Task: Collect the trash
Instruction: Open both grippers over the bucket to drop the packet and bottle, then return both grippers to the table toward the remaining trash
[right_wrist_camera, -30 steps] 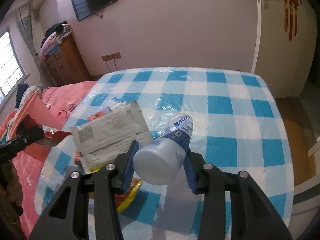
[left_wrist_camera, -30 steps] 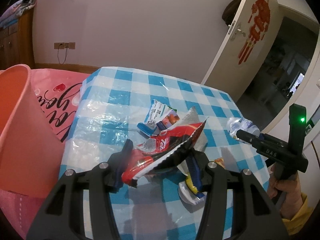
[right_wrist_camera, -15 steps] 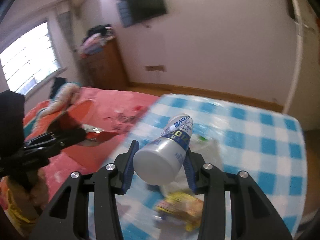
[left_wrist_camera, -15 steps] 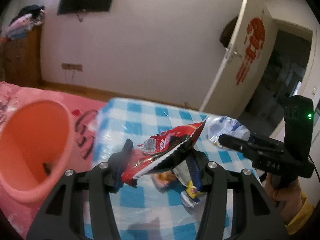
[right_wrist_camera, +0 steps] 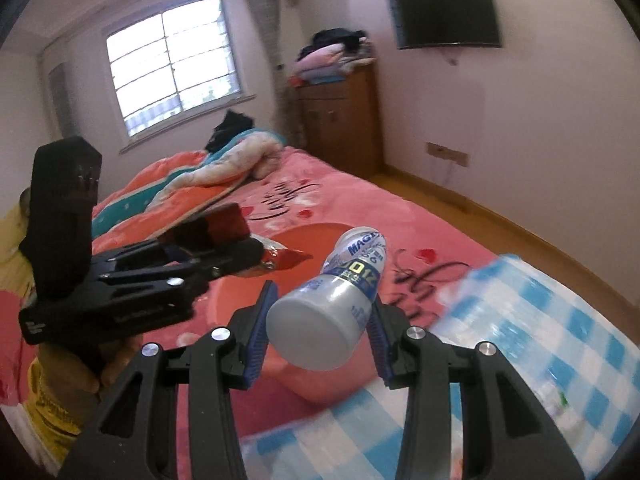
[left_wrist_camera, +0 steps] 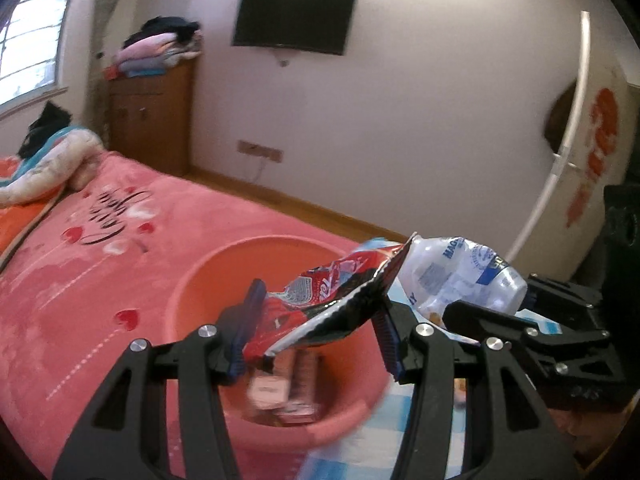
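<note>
Pink bedspread [left_wrist_camera: 80, 280], checked tablecloth [right_wrist_camera: 560, 320], wall television [left_wrist_camera: 294, 20]

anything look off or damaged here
Only the trash itself: the red snack wrapper in the left gripper is torn open and crumpled. The plastic bottle in the right gripper looks intact. Nothing has spilled around the pink basin.

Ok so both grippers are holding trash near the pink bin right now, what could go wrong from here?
1. The red wrapper is flimsy and sticks out sideways from the left gripper; on release it may flutter past the bin onto the bed.
2. The right gripper holds the clear bottle near the bin's edge, so a drop here may miss.
3. The grippers are crowded close together and could collide.
</note>
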The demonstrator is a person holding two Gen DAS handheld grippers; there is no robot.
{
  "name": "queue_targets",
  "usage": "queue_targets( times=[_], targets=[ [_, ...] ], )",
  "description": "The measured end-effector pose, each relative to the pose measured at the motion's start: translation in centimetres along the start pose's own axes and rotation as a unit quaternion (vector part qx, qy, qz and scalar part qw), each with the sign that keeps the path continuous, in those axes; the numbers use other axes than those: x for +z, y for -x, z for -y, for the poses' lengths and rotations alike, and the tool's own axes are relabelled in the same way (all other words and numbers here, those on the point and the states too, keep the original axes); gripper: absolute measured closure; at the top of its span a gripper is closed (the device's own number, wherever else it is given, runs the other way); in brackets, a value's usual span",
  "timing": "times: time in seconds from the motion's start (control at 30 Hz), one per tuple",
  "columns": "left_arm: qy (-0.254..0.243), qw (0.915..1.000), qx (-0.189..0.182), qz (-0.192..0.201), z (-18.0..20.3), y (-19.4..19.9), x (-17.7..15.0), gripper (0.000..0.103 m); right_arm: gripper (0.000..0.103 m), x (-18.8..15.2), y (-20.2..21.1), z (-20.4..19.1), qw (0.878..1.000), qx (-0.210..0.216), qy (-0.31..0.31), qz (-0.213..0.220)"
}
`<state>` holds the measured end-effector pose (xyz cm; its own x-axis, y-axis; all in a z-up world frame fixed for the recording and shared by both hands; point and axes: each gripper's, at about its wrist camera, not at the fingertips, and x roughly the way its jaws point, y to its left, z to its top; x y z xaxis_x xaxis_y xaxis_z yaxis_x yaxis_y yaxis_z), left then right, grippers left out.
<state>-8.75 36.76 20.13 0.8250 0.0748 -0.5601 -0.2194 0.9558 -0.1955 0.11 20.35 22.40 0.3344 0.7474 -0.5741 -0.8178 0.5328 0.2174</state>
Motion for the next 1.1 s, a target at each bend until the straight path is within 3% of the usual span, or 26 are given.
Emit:
queue_targets(
  times=[0.13, 0.2, 0.27, 0.37, 0.63, 1.1],
  targets=[
    [0.015, 0.9995, 0.020, -0.019, -2.3, -1.6, -0.4, 0.050, 0.058, 0.7, -4.1, -0.8, 0.999, 0.025, 0.018, -0.019],
    [0.021, 0.9991, 0.030, -0.024, -2.7, -2.3, -0.8, 0.046, 0.045, 0.6, -5.7, -0.5, 0.999, 0.019, 0.007, -0.029],
    [0.022, 0.9989, 0.037, -0.019, -2.7, -2.5, -1.0, 0.027, 0.033, 0.3, -6.3, 0.3, 0.999, 0.011, -0.021, -0.031],
    [0.013, 0.9983, 0.057, 0.004, -2.5, -2.0, -1.0, 0.017, 0.017, -0.7, -4.7, 1.8, 0.998, 0.003, -0.058, -0.011],
    [-0.008, 0.9983, 0.046, 0.035, 0.3, -1.0, -2.1, 0.013, 0.009, -4.6, 2.1, 4.9, 0.991, -0.066, -0.113, 0.040],
    [-0.087, 0.9956, -0.019, 0.031, 9.3, 0.2, -5.6, 0.012, 0.009, -14.3, 9.8, 9.1, 0.969, -0.163, -0.178, 0.043]
  ],
)
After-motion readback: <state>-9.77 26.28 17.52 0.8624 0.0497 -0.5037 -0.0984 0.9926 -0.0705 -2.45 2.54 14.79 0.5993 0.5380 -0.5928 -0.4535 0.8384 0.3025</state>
